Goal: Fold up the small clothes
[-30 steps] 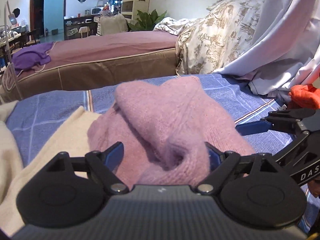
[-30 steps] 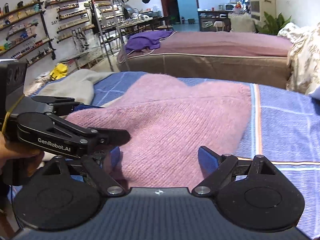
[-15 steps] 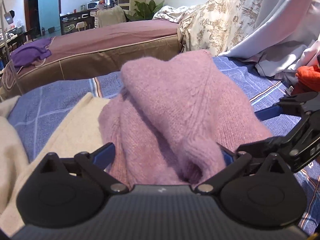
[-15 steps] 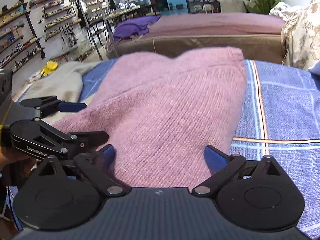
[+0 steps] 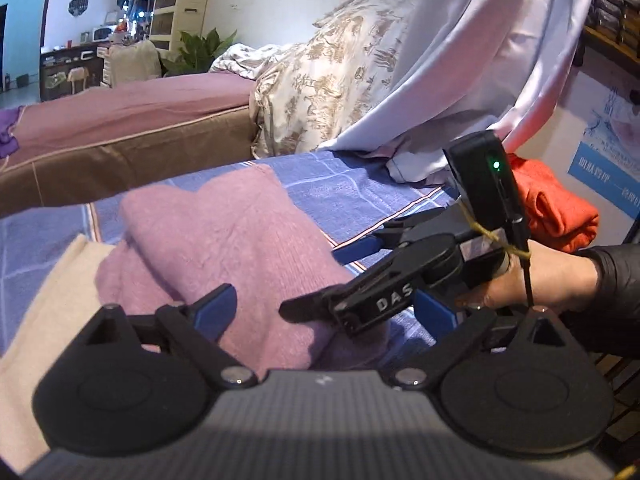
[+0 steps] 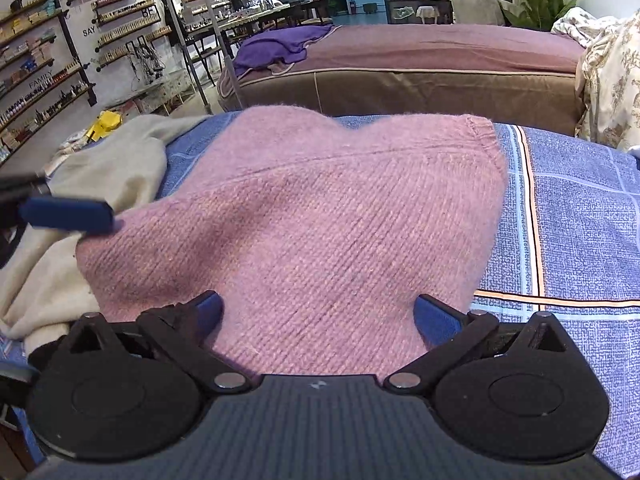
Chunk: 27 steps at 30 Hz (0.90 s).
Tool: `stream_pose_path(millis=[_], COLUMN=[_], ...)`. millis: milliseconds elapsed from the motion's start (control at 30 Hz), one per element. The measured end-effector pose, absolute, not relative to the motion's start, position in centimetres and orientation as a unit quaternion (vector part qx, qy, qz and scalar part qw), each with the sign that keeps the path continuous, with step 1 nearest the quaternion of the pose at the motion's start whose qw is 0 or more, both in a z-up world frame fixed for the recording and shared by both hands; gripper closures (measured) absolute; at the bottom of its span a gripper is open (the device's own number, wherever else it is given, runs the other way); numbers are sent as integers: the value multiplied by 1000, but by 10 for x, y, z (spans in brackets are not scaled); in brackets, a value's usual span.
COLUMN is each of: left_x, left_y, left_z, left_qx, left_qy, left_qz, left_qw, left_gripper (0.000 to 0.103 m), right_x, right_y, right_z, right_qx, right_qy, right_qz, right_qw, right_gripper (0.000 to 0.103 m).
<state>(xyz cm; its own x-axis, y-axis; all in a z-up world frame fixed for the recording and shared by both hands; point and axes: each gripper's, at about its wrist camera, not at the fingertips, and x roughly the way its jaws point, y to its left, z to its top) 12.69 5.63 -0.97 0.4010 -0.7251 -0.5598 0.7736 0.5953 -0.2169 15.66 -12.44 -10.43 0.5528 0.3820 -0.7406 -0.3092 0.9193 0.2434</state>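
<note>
A mauve knit sweater (image 5: 240, 240) lies folded on the blue checked bedspread (image 5: 352, 188); the right wrist view shows its flat top (image 6: 320, 220). My left gripper (image 5: 322, 310) hovers at its near edge, jaws wide and closing slightly, the pads pressing nothing. One of its blue fingers (image 6: 66, 218) shows at the sweater's left side. My right gripper (image 6: 320, 310) stands open over the sweater's near edge, the knit lying between the fingertips, not pinched. The right gripper (image 5: 332, 280) also crosses the left wrist view, held by a hand (image 5: 532, 276).
A cream garment (image 6: 120, 164) lies left of the sweater and partly under it. An orange garment (image 5: 556, 208) sits at the bed's right edge beneath draped pale sheets (image 5: 460, 80). Another bed (image 6: 420, 64) stands behind. Shelves (image 6: 60, 60) line the left wall.
My left gripper has drawn back and swung right, off the sweater's bunched fold, so the right gripper and its hand now fill its view. The right gripper has barely moved.
</note>
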Motion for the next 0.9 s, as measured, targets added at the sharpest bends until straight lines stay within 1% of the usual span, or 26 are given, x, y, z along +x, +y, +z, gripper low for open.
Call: stream_pose_path(millis=[133,233,300,333,400,500,567,667,733,833,900], left_x=[136,144,155,157,149,141,133,119,110,102,105], left_y=[50,43,37,39,44,58,75,115,131,133,131], left_z=[-25,-44,-70,-84,-85,-69,-51,-35,-40,-54,-63], left_qx=[85,129,155,154,141,80,25,-131,-213,-254,-286], left_qy=[326,335,381,380,355,350,347,336,358,387,382], left_qz=[-435,-419,-394,-398,-395,-398,-393,-368,-317,-236,-228], left_qw=[835,834,822,820,836,844,852,857,852,854,849], left_gripper=[7,6,6,6,6,5,1,0,0,0,0], right_x=[162,165,161,157,149,131,122,118,115,114,115], right_y=[-154,-179,-196,-201,-207,-213,-223,-236,-247,-263,-264], right_z=[-99,-96,-102,-106,-109,-105,-103,-103,-109,-120,-123], right_qx=[96,139,178,194,209,209,230,295,357,436,440], right_qy=[431,427,437,442,447,431,423,427,428,429,437], right_qz=[206,170,153,153,161,167,175,193,198,191,189], right_qw=[873,877,869,862,855,862,859,833,806,767,761], right_gripper=[0,0,0,0,0,0,0,0,0,0,0])
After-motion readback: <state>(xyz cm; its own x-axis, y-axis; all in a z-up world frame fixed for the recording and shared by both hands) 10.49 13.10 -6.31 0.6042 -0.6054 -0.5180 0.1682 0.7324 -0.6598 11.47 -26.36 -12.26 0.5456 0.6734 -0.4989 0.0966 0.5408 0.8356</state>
